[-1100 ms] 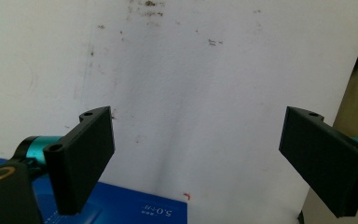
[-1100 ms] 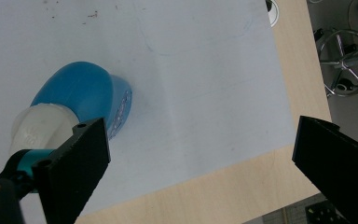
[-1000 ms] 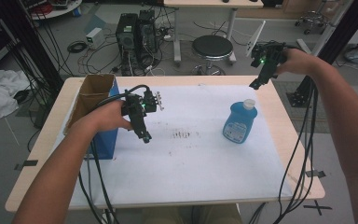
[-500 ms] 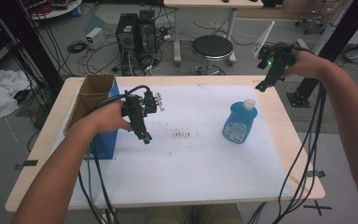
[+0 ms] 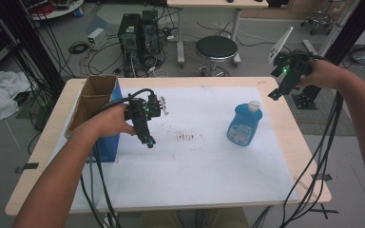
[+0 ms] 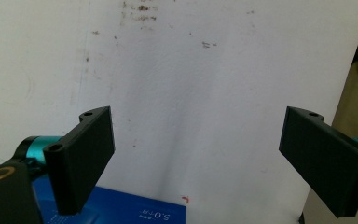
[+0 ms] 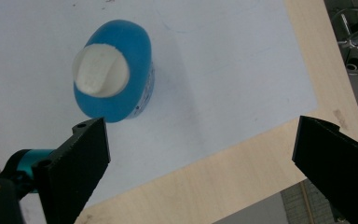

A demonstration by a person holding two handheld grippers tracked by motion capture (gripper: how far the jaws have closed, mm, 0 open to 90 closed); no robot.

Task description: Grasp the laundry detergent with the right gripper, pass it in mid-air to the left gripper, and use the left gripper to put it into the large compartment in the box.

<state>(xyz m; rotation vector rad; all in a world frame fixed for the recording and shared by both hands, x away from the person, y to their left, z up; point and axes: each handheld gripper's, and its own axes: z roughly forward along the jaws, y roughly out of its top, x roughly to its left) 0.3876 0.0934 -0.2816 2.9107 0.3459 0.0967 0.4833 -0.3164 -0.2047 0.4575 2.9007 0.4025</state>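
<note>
Surface [image 5: 285, 156]: a light wooden top with a large white sheet [image 5: 204, 166] laid over most of it; the sheet has dark smudges near its middle.
Blue bottle [image 5: 244, 124]: stands upright on the white sheet toward the right side of the surface, white cap on top. In the right gripper view it shows from above [image 7: 113, 70], the cap pale against the blue body, just beyond the left jaw.
Cardboard box [image 5: 96, 111]: open-topped, brown inside with a blue outer face, standing at the left edge of the surface, just beside the left hand.
Left gripper [image 5: 148, 140]: held by the left hand [image 5: 109, 121] above the sheet left of the middle, pointing down toward the stained patch. In its own view [image 6: 196, 154] the jaws stand wide apart with nothing between them, only bare white sheet below; a blue printed face of the box shows at the bottom edge.
Right gripper [image 5: 273, 94]: held up by the right hand [image 5: 325, 73] off the far right corner of the surface, above and beyond the bottle, well apart from it. In its own view [image 7: 200, 154] the jaws are spread wide and empty, over the sheet's edge and the wooden rim.
Cables [image 5: 313, 161]: black, trailing from both grippers down past the near edge.
Floor behind: a round black stool [image 5: 216, 47] and computer towers [image 5: 138, 31] among loose wires.
</note>
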